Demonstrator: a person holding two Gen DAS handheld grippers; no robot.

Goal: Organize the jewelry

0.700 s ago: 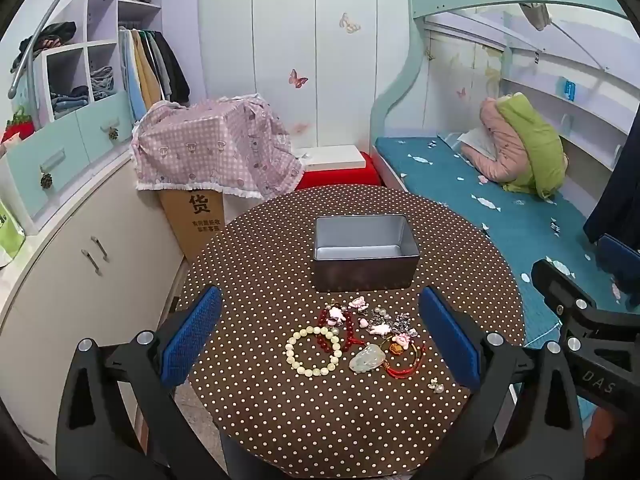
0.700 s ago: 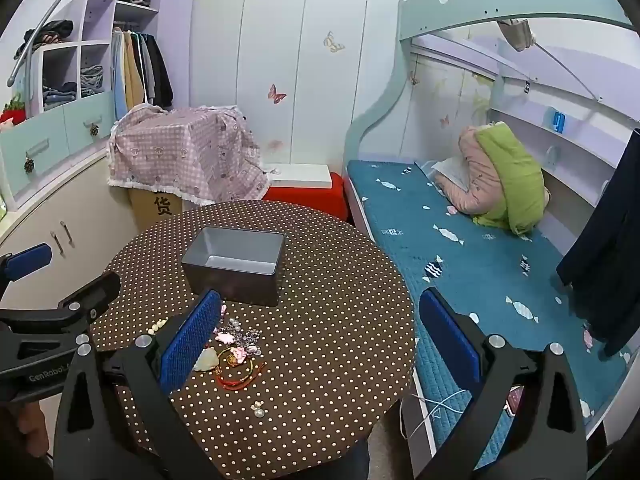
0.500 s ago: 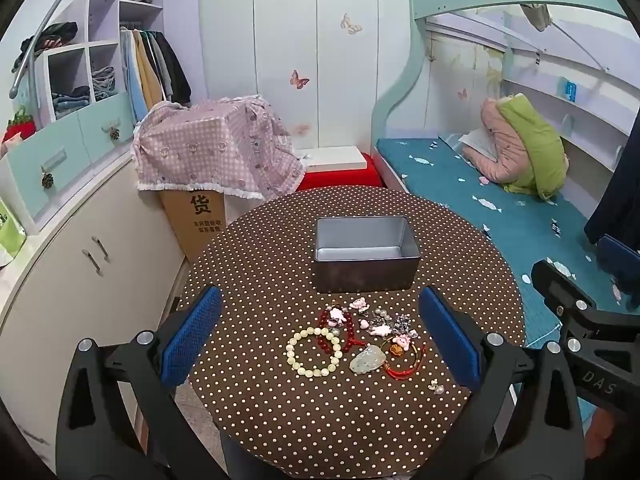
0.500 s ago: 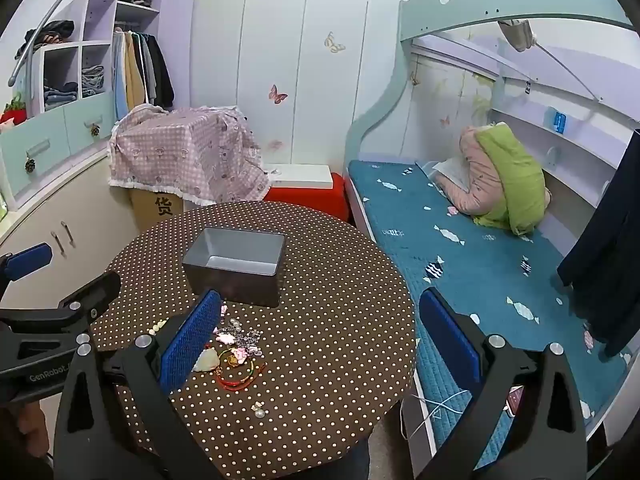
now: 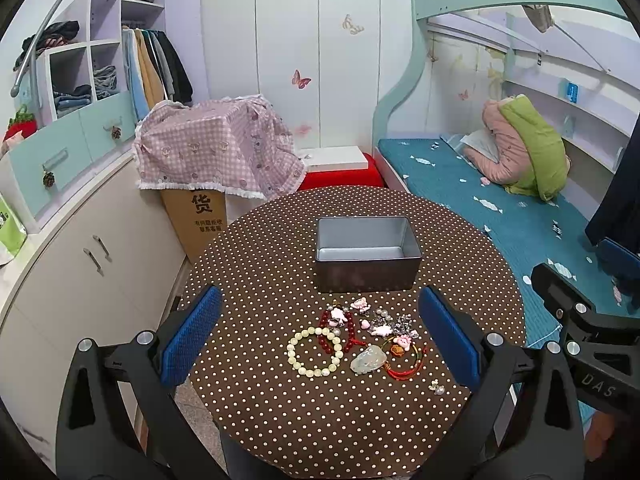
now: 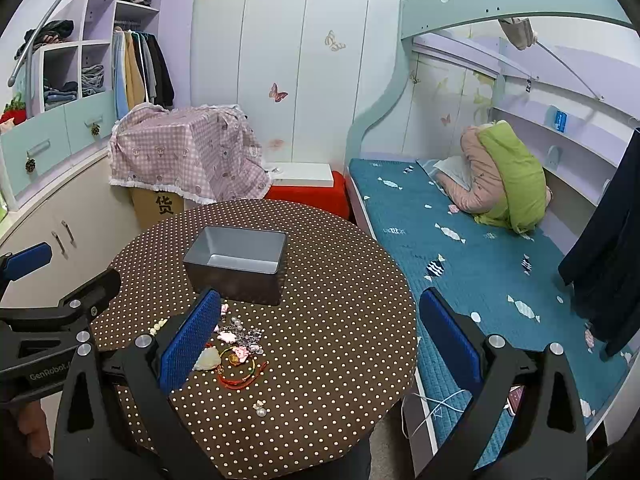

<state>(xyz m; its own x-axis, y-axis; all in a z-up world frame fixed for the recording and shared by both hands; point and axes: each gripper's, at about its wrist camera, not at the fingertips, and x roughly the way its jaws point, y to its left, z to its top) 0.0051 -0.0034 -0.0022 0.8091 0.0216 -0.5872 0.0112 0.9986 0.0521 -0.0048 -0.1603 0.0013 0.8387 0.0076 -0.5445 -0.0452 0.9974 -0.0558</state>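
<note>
A heap of jewelry lies on the round brown polka-dot table [image 5: 280,264]: a cream bead bracelet [image 5: 315,351], a dark red bead bracelet [image 5: 349,329], a pale jade pendant [image 5: 369,359] on red cord, pink charms [image 5: 360,305] and a small pearl earring [image 5: 437,388]. An open, empty grey metal box [image 5: 367,253] stands just behind the heap. My left gripper [image 5: 320,336] is open and empty, hovering above the heap. My right gripper [image 6: 320,340] is open and empty, to the right of the heap [image 6: 236,350], over the table's right half; the box [image 6: 237,264] is ahead-left.
A cardboard box under a pink checked cloth [image 5: 216,156] and a red stool [image 5: 340,176] stand behind the table. White cabinets [image 5: 80,264] run along the left. A teal bed [image 6: 480,248] with a green-pink bundle lies right. The table edge is near both grippers.
</note>
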